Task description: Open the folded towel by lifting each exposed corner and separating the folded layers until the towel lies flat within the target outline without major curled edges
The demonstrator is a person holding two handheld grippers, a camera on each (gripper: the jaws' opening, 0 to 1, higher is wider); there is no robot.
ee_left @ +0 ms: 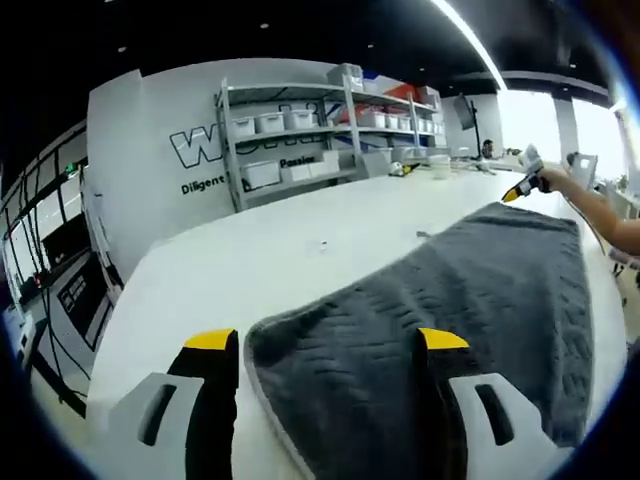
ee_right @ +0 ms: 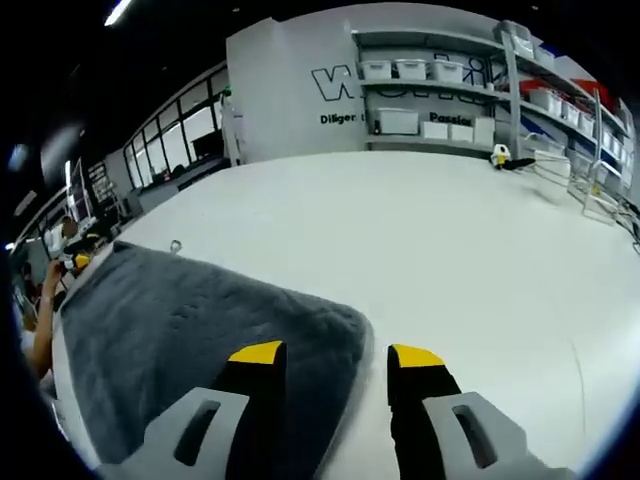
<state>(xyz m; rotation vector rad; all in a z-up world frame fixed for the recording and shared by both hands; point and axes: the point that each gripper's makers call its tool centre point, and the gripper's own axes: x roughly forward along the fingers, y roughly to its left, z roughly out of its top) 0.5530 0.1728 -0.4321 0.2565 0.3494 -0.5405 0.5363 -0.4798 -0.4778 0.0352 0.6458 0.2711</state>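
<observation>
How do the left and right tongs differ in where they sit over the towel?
Left tongs straddle a rounded corner of the grey towel, the right jaw over fabric, the left jaw over the white table. Right tongs straddle another corner, mirrored: left jaw over fabric, right jaw over table. Both are open, yellow-tipped, holding nothing.

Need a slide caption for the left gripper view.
Open left gripper straddles a grey towel corner on the white table.

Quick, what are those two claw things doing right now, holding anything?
Left gripper: open, holding nothing, a corner of the grey towel between its jaws.
Right gripper: open, holding nothing.
</observation>
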